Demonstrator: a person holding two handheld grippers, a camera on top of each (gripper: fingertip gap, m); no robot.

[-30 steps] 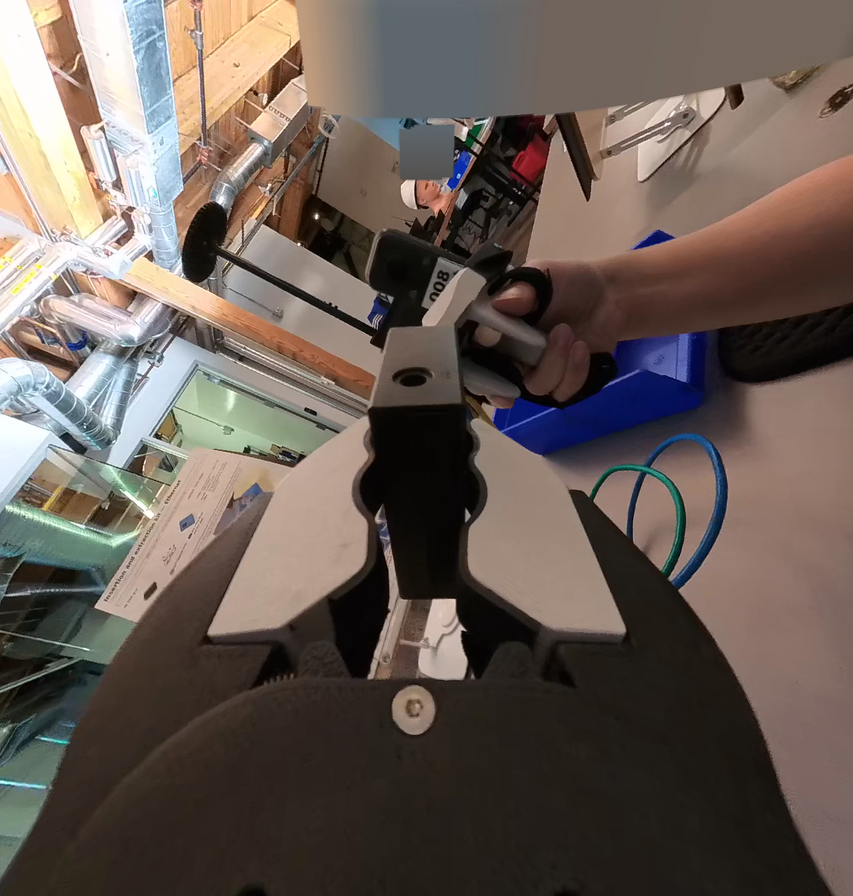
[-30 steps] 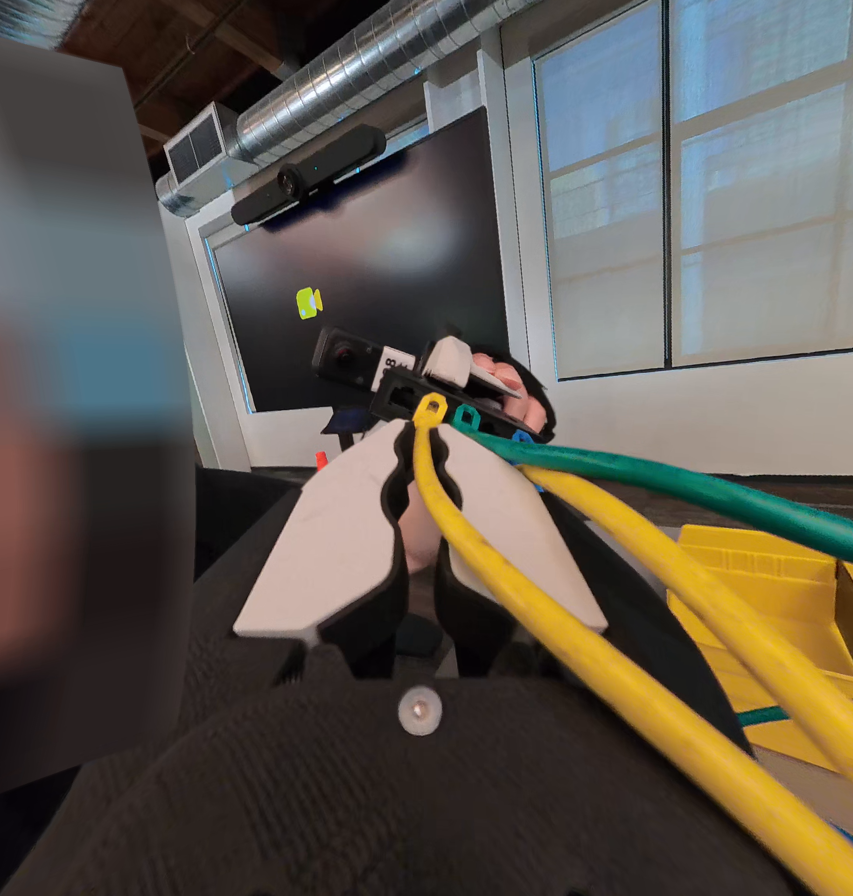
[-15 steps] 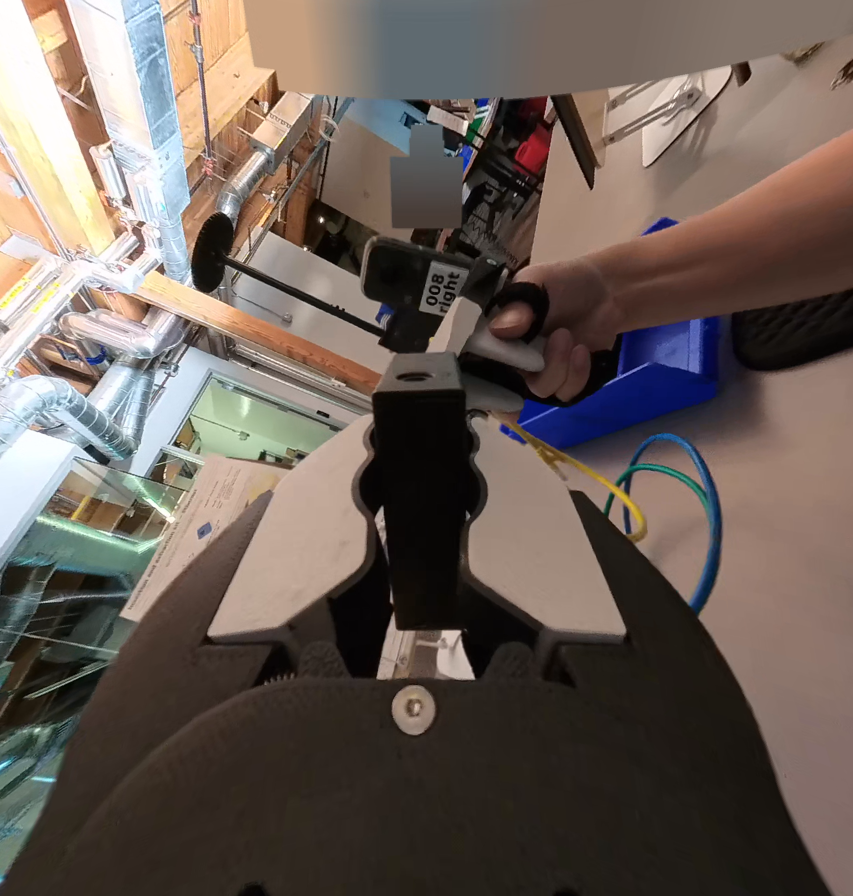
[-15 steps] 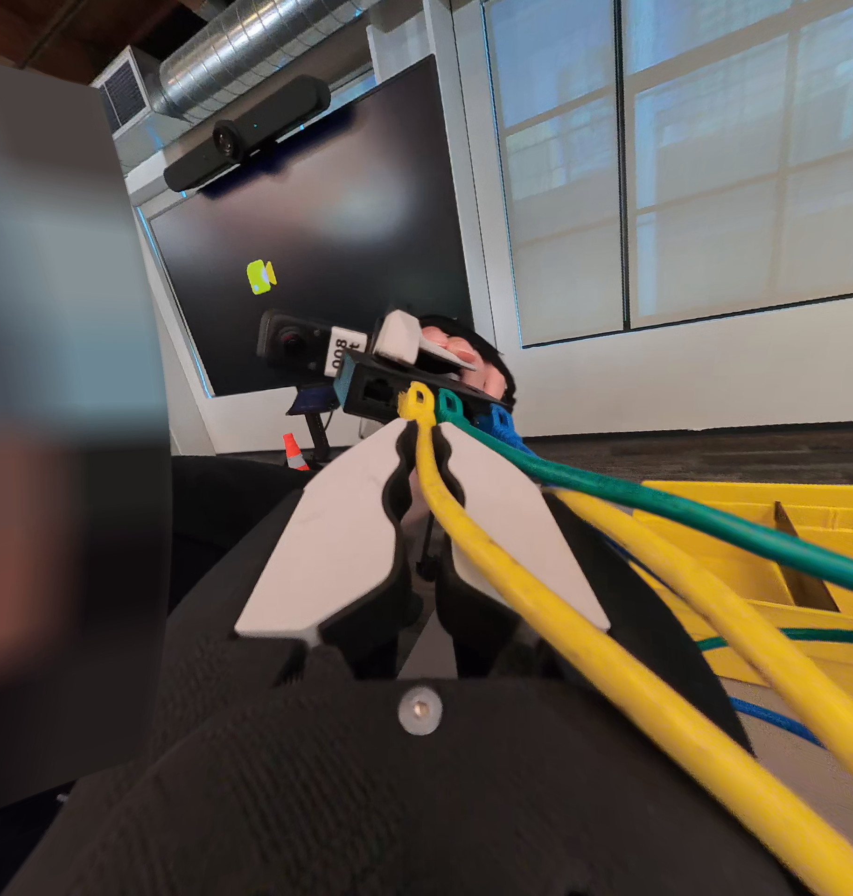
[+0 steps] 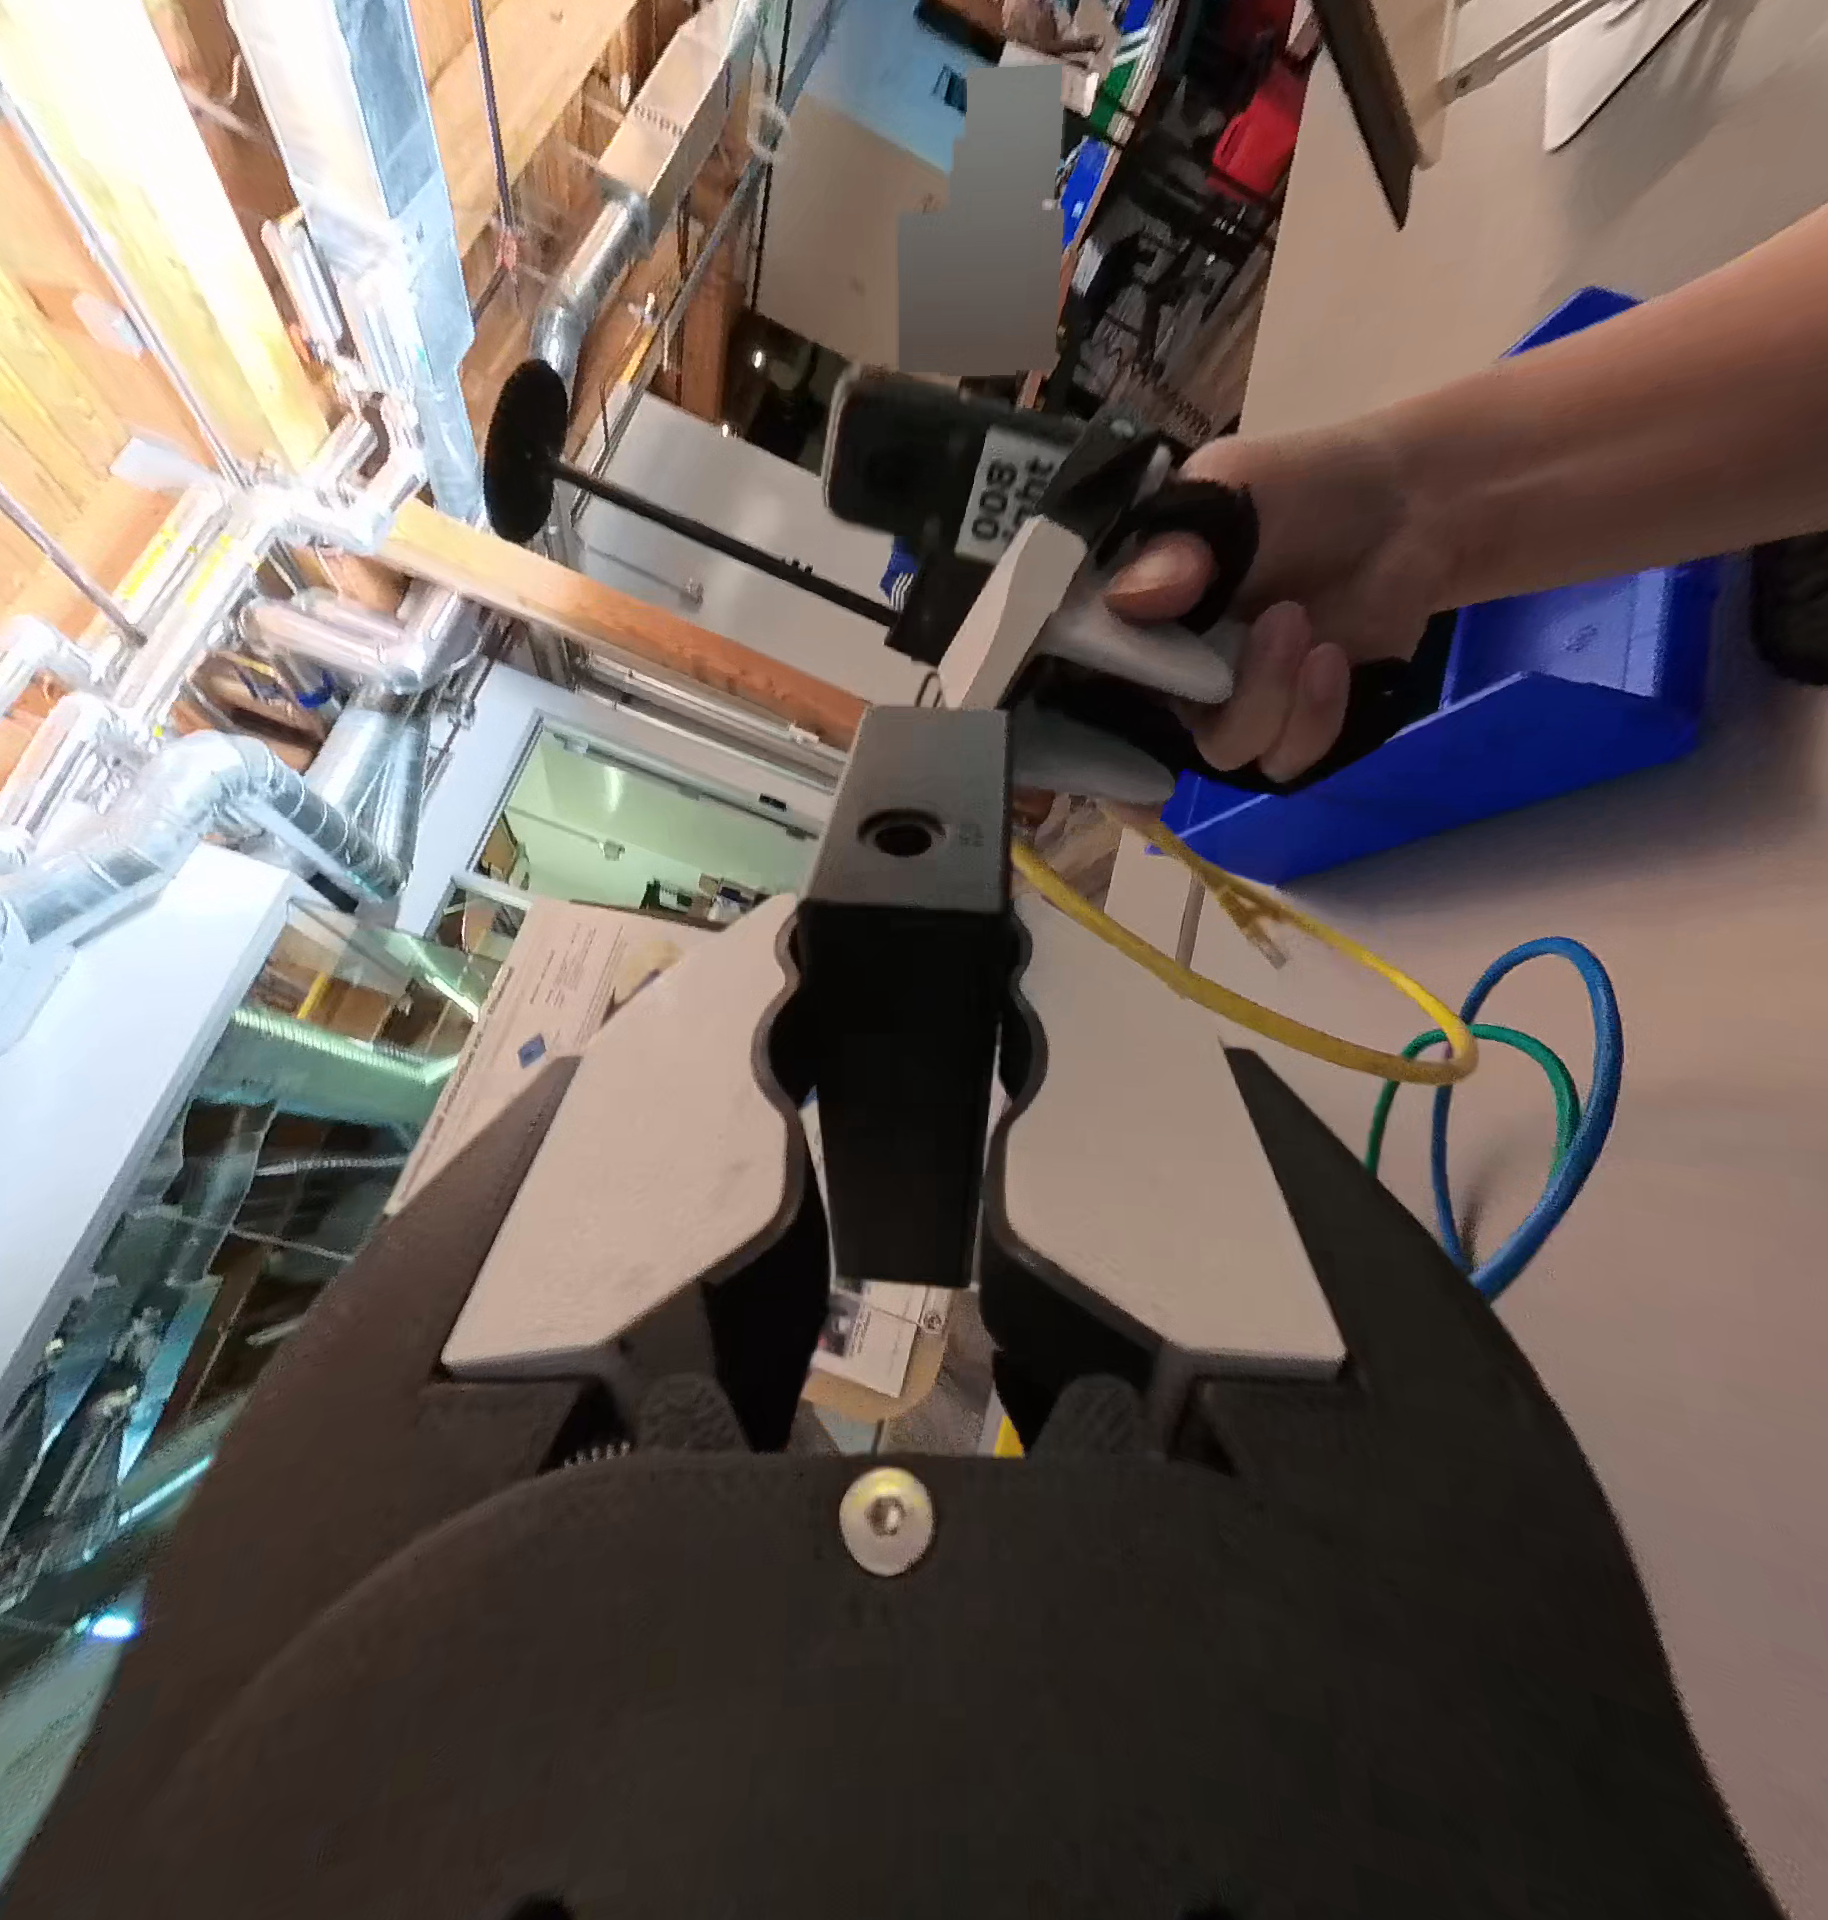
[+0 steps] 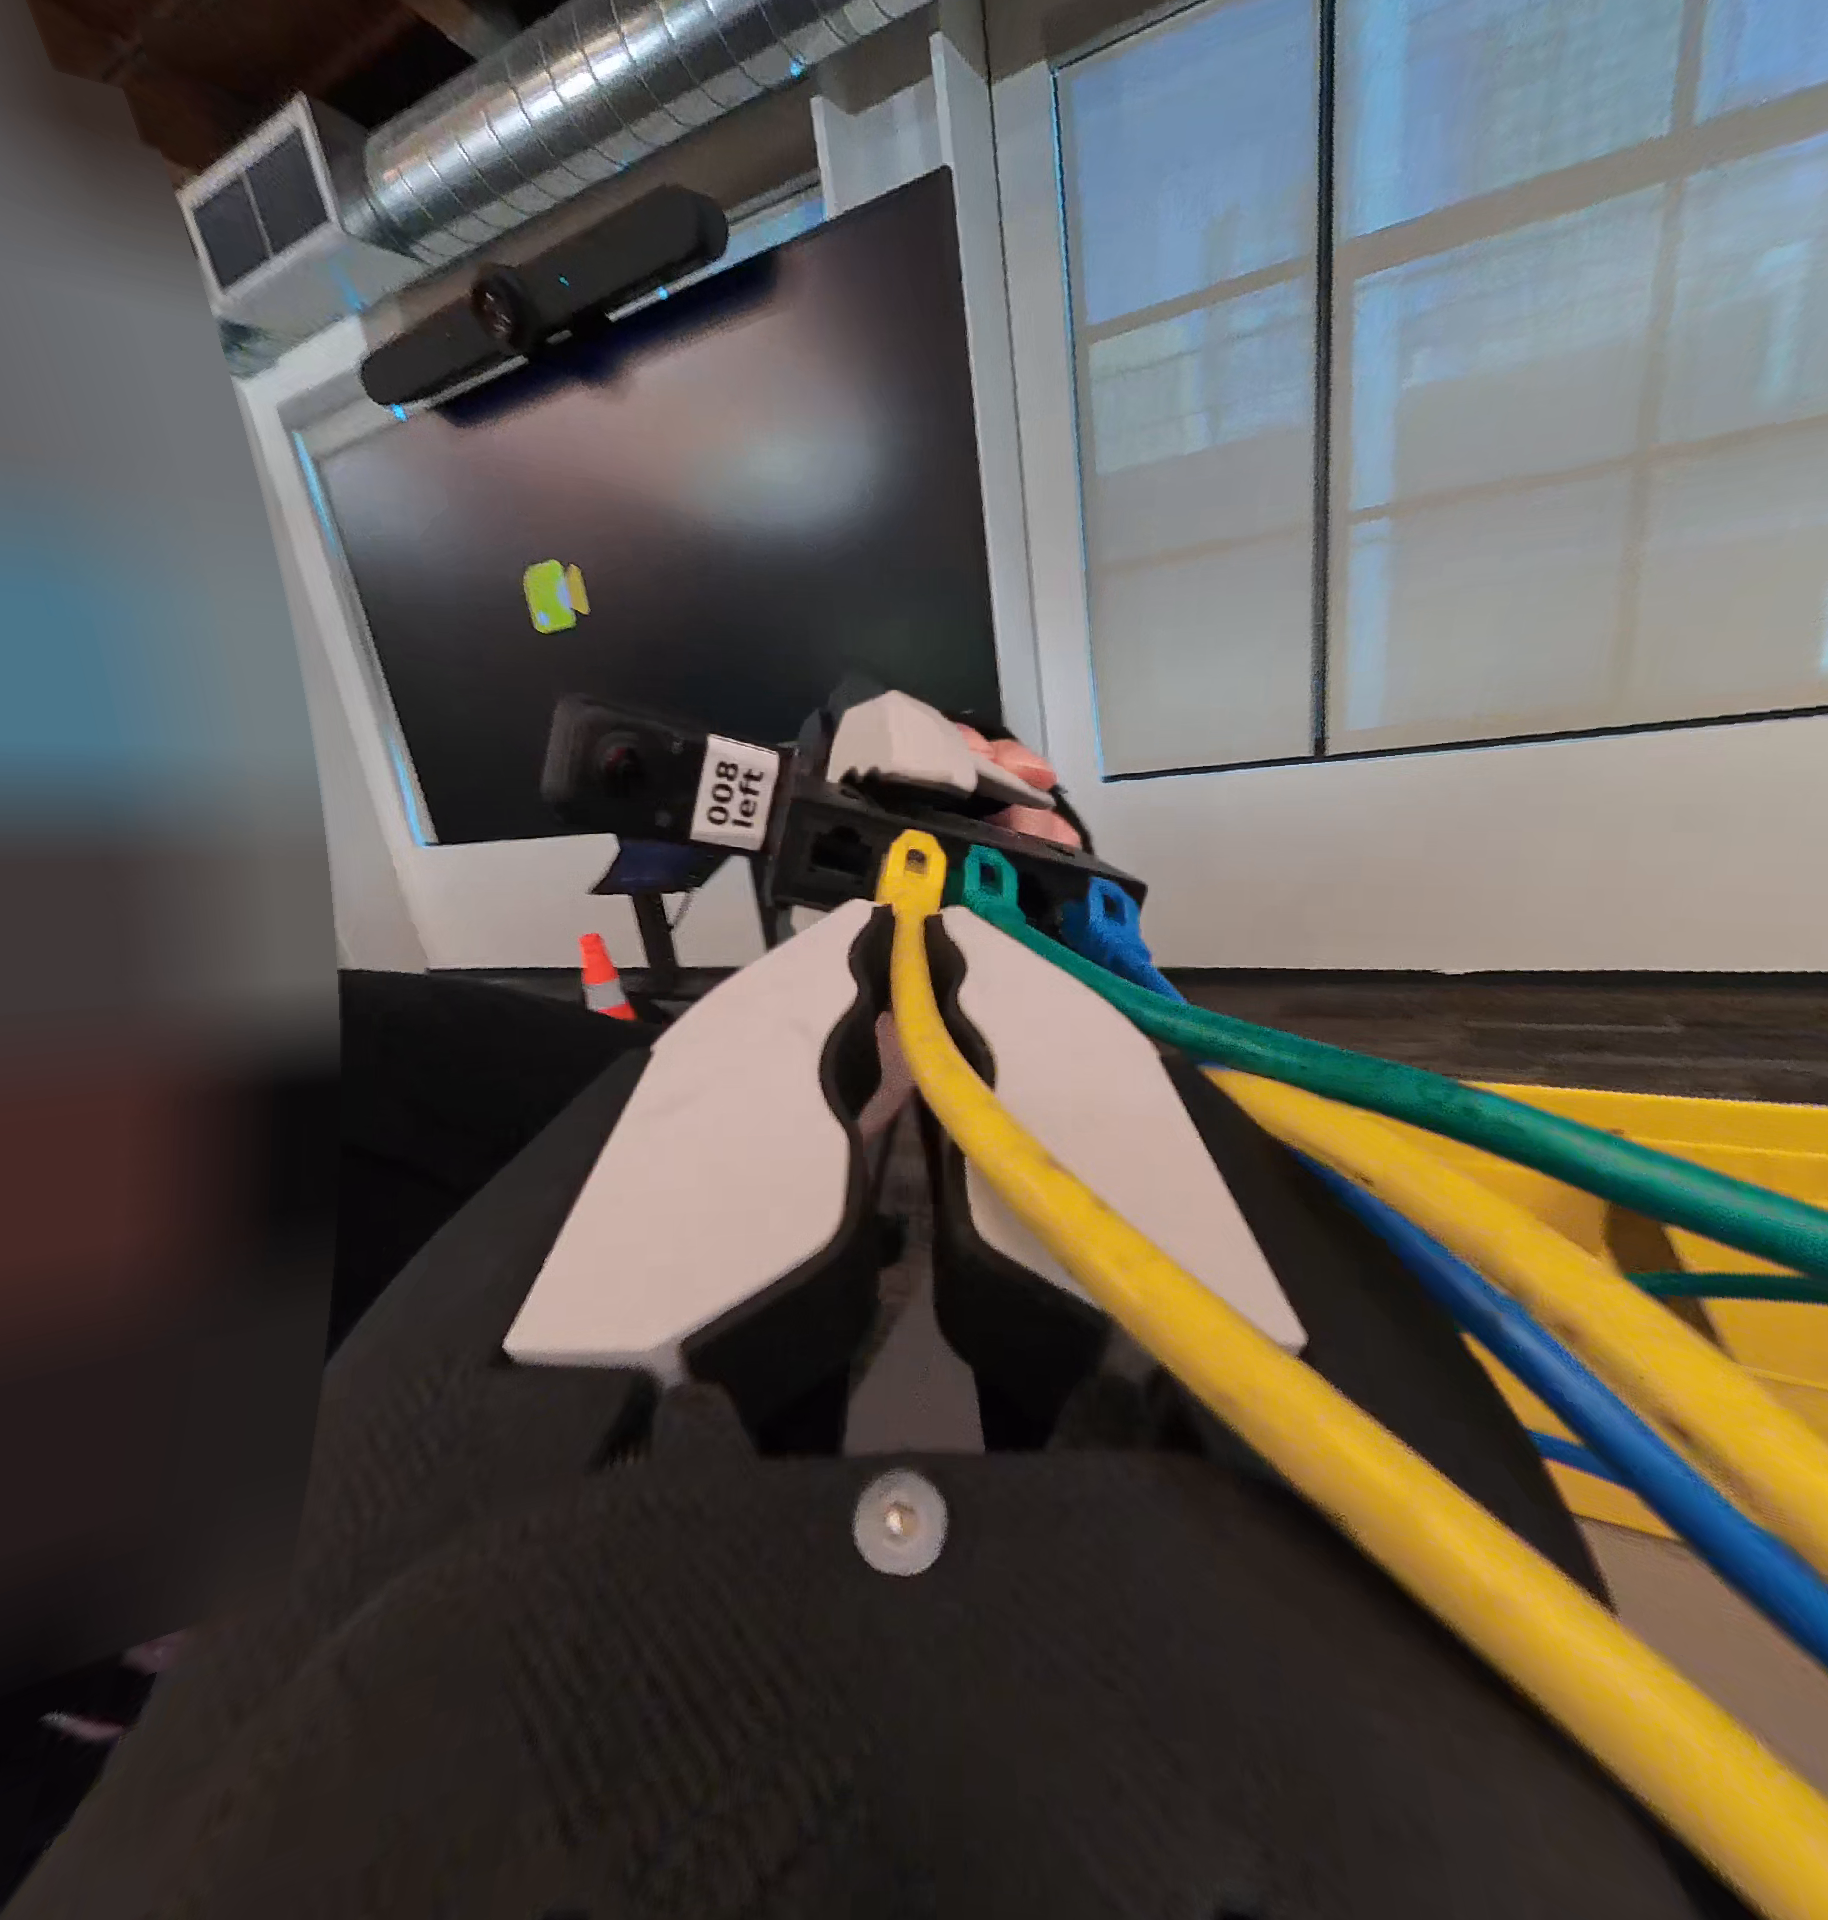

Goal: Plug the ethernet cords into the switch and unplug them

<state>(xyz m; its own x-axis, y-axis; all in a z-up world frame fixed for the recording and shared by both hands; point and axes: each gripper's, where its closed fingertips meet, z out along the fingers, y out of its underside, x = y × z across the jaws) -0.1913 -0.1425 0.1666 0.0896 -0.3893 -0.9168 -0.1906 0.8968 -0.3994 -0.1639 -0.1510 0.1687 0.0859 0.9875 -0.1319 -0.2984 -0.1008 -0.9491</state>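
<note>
Left gripper [image 5: 894, 1049]: fingers closed tight on the black switch [image 5: 905, 997], holding it by its narrow body with one end pointing out toward 12 o'clock.

Right gripper [image 6: 915, 977]: fingers pinched nearly shut on the yellow cord [image 6: 993, 1122] just behind its plug boot, dead centre in the right wrist view.

Switch, port side [image 6: 951, 862]: held up off the bench, just beyond the right fingertips; one open port at the left end, then yellow, green and blue boots side by side running toward 3 o'clock.

Yellow plug [image 6: 912, 868]: at the port mouth; whether it is fully seated or partly out cannot be told.

Green cord [image 6: 1409, 1101] and blue cord [image 6: 1575, 1392]: appear plugged in, trailing away toward 4 o'clock over a yellow bin [image 6: 1720, 1143].

Slack: in the left wrist view the cords loop loosely on the grey bench [image 5: 1668, 1351] at 3 o'clock, with a blue bin [image 5: 1575, 727] farther off at 2 o'clock.

Handling, as a judgement: the switch looks light and rigid, so the left hold must brace it against the pull; the cords are springy and bend freely, so grip belongs at the stiff boot, pulling straight along the port; the latch tab is likely brittle.
</note>
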